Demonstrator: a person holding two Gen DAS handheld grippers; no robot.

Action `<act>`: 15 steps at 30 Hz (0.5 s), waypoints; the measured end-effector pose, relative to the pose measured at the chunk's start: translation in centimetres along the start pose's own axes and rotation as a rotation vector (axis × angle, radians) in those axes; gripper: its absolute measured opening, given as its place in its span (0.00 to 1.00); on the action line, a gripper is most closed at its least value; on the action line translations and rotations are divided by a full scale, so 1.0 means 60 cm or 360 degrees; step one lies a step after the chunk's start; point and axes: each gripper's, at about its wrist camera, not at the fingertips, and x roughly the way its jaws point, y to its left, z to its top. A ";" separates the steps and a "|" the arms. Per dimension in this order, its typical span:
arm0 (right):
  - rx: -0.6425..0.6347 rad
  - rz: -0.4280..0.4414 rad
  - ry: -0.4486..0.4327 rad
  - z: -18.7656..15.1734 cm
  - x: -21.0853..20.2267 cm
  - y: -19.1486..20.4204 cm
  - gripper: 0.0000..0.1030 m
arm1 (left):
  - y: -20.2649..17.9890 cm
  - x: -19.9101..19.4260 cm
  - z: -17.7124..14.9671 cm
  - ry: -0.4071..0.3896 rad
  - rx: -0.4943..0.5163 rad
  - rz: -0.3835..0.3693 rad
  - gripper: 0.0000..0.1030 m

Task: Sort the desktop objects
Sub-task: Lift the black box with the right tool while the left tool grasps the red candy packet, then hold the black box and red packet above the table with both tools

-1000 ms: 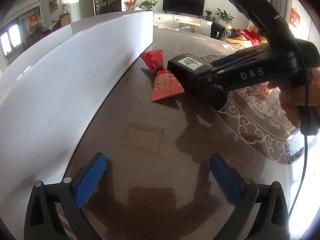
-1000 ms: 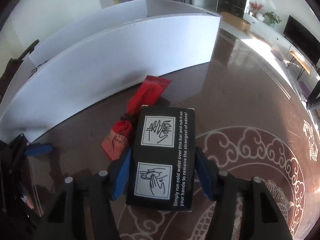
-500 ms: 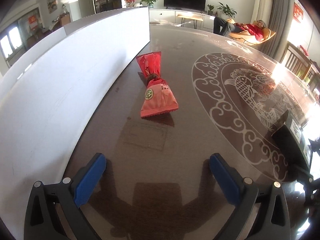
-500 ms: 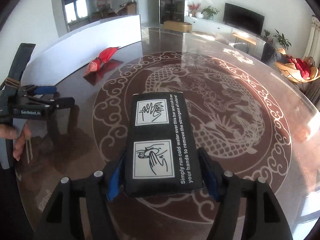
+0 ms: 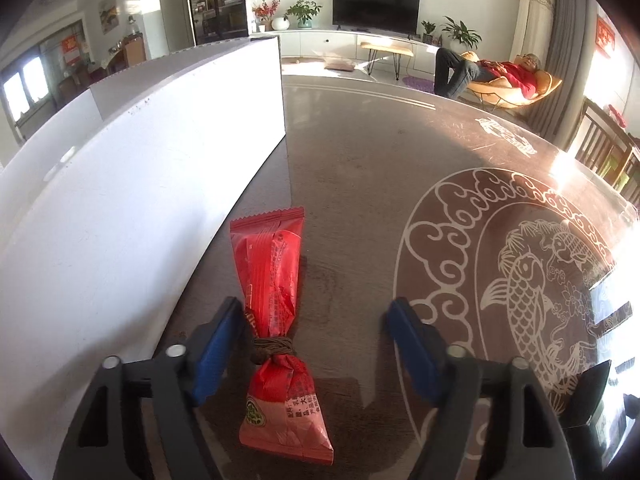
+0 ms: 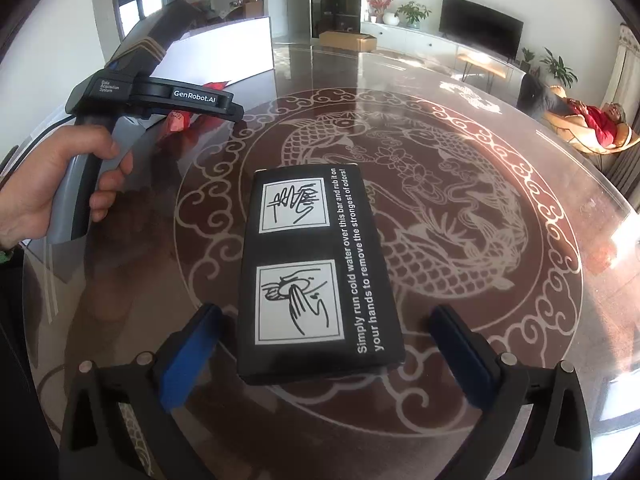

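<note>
A red snack packet, tied in the middle with brown cord, lies on the dark table between the fingers of my left gripper, which is open; the left finger is close beside it. A black box with white hand drawings and text lies flat on the table between the fingers of my right gripper, which is open with gaps on both sides. In the right wrist view the left gripper's body hides most of the red packet.
A white curved board stands along the table's left side, close to the red packet. The table has a white dragon and fish pattern under glass. Its far edge runs at the right. A person lies in a chair beyond.
My right gripper has opened and let go of the black box, which now lies on the table. My left gripper has moved forward so that the red packet lies between its fingers.
</note>
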 end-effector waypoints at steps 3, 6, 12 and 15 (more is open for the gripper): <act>0.0000 0.0000 0.0000 0.001 0.000 -0.001 1.00 | -0.004 -0.024 -0.024 -0.0019 0.0097 -0.0040 0.21; 0.0000 0.0000 0.0000 0.001 0.001 -0.001 1.00 | 0.003 -0.069 -0.077 -0.0013 0.0033 -0.0118 0.20; 0.0000 0.0000 0.0000 0.001 0.001 -0.001 1.00 | -0.014 -0.154 -0.180 -0.0032 -0.0054 -0.0155 0.21; 0.0000 0.0000 0.0000 0.001 0.000 -0.001 1.00 | -0.023 -0.153 -0.180 -0.0031 -0.0035 -0.0118 0.29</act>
